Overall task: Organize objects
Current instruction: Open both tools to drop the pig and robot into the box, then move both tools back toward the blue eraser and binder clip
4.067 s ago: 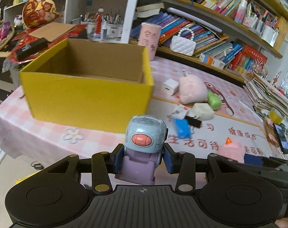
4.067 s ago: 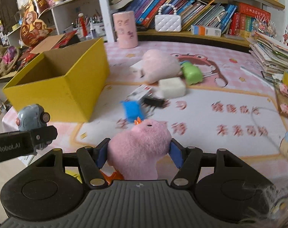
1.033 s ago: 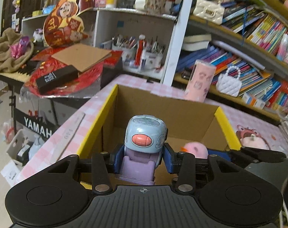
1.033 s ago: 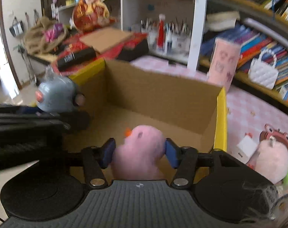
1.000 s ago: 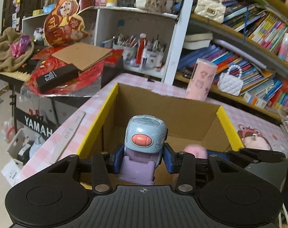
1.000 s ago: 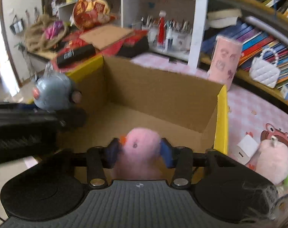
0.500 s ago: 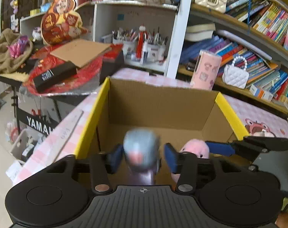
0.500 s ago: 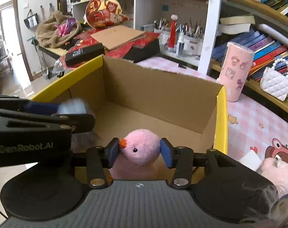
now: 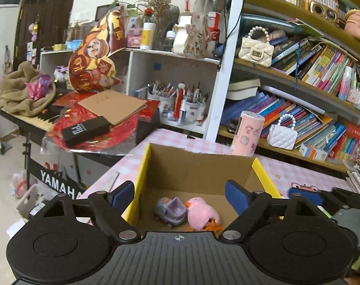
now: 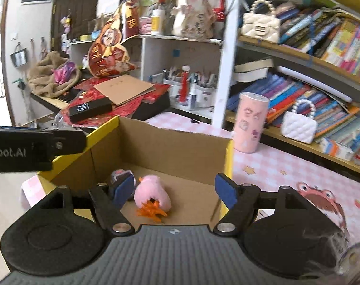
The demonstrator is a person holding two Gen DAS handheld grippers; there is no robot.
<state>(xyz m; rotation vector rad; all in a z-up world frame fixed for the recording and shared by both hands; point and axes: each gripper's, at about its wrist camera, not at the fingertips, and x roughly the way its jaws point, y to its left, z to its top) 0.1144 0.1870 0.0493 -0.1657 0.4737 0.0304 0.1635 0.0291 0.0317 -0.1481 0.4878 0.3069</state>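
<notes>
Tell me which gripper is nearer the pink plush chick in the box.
Right, probably. The right gripper hovers over the pink plush chick, jaws opening and empty; the left gripper sits over the box's other side.

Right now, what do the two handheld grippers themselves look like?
Both look alike. The left gripper and right gripper each have a matte black body with a ribbed centre plate bearing a small crosshair mark, two round discs at the sides, black linkage arms with silver pivot screws, and blue pads on the fingers. In the right view, the left gripper's black side carries white lettering ending "obot.AI". No cables or sleeves show.
</notes>
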